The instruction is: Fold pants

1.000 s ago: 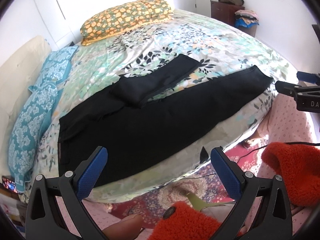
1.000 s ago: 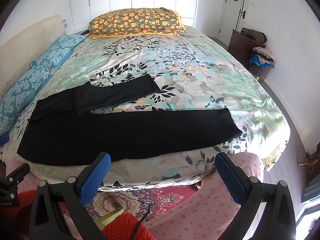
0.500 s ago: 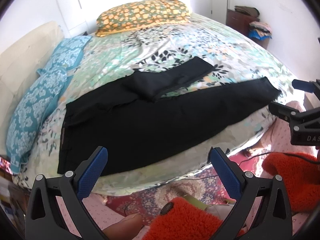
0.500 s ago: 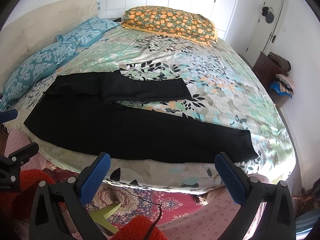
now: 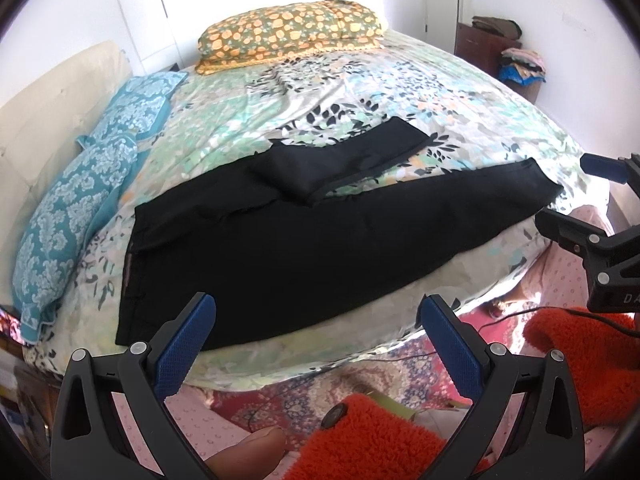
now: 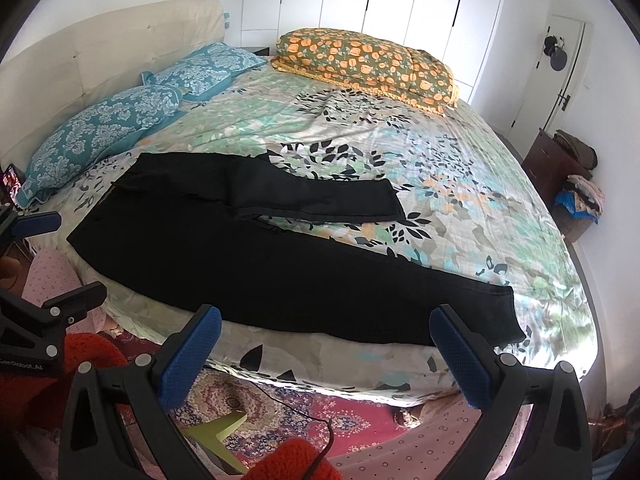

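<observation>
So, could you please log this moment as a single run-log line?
stage: pre-grasp | pants: flat on bed, far leg doubled back | left gripper: open, empty | right gripper: open, empty | contact: none

Black fingers [image 5: 182, 350], blue pads, orange fuzzy sleeves [image 5: 372, 440]

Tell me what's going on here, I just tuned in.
A person holding a gripper in each hand stands at the side of a bed with black pants spread on the floral cover. One leg lies stretched along the near edge; the other lies shorter, angled away from it. The left gripper and right gripper are both open, short of the mattress edge, touching nothing. No fold is in progress at this moment.
</observation>
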Action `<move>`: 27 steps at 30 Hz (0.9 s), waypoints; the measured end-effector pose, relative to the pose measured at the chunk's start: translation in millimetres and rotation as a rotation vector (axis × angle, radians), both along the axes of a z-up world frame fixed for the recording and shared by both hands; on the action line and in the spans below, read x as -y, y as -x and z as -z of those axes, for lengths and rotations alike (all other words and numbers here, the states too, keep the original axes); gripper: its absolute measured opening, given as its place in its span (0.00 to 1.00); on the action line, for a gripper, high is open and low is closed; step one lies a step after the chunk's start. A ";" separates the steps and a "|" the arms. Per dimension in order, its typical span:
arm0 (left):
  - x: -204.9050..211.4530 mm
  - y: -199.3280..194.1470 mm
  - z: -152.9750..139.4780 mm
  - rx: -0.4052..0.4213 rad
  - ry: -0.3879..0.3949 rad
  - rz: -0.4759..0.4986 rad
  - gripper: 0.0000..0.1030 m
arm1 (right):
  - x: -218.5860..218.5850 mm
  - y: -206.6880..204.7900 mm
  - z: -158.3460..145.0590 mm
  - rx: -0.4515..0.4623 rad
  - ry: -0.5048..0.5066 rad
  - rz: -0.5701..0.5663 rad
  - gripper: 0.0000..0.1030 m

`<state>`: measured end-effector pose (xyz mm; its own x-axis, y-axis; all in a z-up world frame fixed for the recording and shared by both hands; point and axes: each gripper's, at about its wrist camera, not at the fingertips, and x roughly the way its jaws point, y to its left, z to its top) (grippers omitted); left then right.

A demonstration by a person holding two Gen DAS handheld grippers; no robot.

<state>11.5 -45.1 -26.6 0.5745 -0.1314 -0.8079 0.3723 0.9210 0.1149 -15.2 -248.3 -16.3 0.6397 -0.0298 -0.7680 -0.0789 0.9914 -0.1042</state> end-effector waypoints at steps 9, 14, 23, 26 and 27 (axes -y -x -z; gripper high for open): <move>-1.6 -1.0 0.9 -0.006 -0.002 -0.007 1.00 | -2.0 0.5 -0.6 0.013 -0.018 -0.023 1.00; 0.2 0.0 3.0 -0.006 -0.013 -0.003 1.00 | -0.9 0.0 0.8 0.013 -0.025 -0.027 1.00; -1.9 -1.9 3.9 -0.013 -0.011 -0.018 1.00 | -7.1 -1.0 2.4 0.010 -0.031 -0.055 1.00; -2.8 -3.4 4.6 -0.017 -0.010 -0.022 1.00 | -8.3 -1.4 1.9 0.012 -0.032 -0.062 1.00; -2.9 -3.4 4.5 -0.017 -0.009 -0.023 1.00 | -8.7 -1.7 1.8 0.013 -0.032 -0.064 1.00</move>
<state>14.9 -42.2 -31.2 0.5638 -0.1106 -0.8185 0.3528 0.9283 0.1176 -13.5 -239.5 -18.1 0.6493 0.0362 -0.7597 -0.1416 0.9872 -0.0739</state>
